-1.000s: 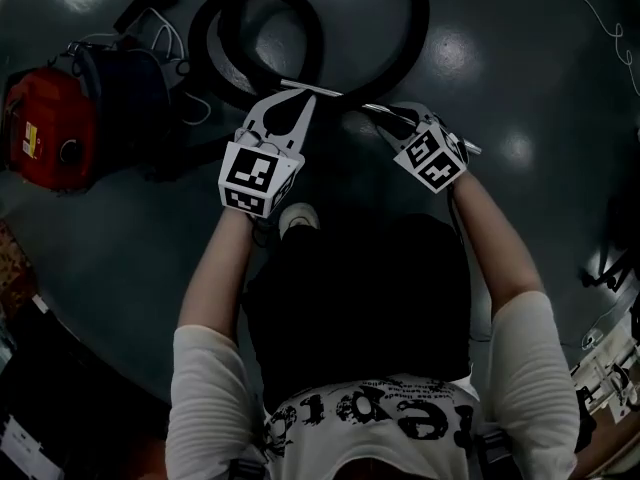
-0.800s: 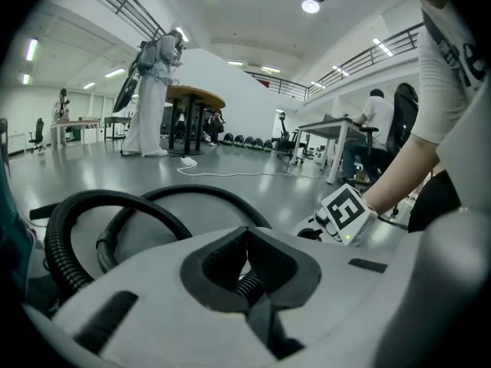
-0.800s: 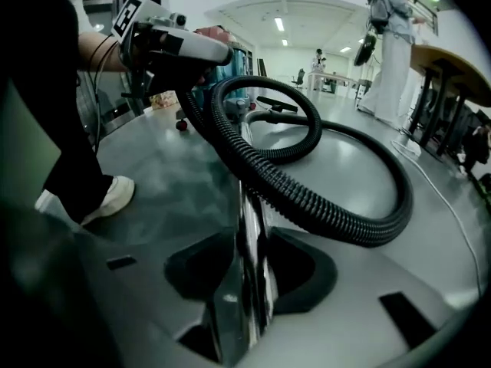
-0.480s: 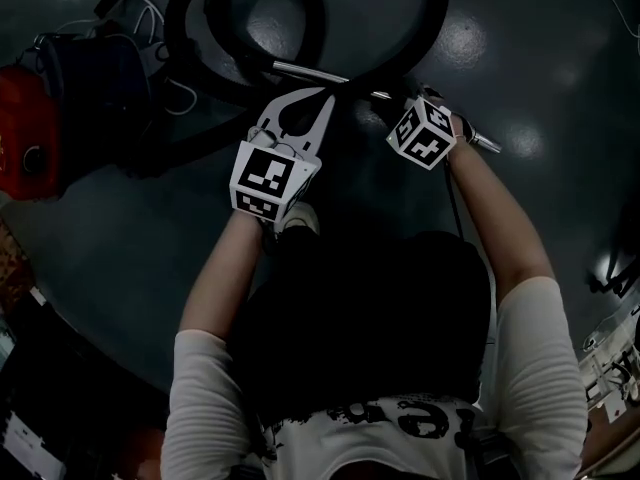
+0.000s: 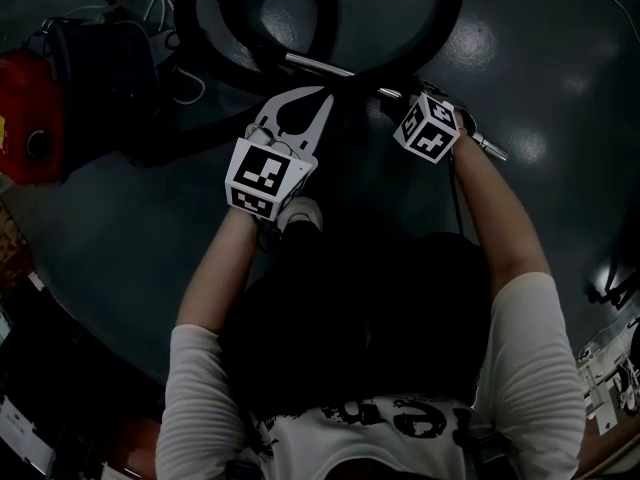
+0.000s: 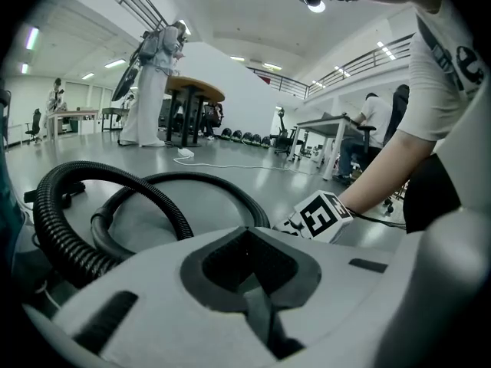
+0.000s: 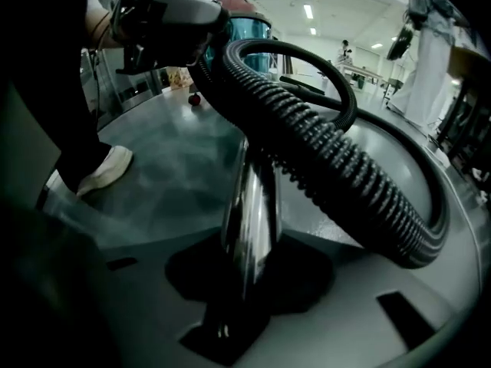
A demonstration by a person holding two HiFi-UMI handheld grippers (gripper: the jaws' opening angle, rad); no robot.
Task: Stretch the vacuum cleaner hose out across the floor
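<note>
From the head view, the vacuum cleaner hose [image 5: 446,23] lies in black loops on the floor [image 5: 560,88] ahead of our knees, not yet drawn out. A chrome tube [image 5: 312,65] runs under the loops towards our right. The left gripper [image 5: 320,96] hovers just short of that tube with its jaws pressed together on nothing. The right gripper [image 5: 408,100] is down on the tube. Bare floor opens to the right of the coil. The left side is crowded by the red vacuum cleaner [image 5: 25,118] and a tangle of white cable [image 5: 170,33]. Our shoe [image 5: 300,211] stands between the two arms.

In the left gripper view, the jaws meet in a closed seam with an empty notch. Beyond them the ribbed hose curls to the left, and grey floor stretches clear as far as a round table [image 6: 196,90] well away.

In the right gripper view, the chrome tube sits in the notch between the jaws, which have just been closing and now clasp it, partly spread. The hose crosses over the tube and sweeps right in a wide arc. Open floor lies on both sides of it.
</note>
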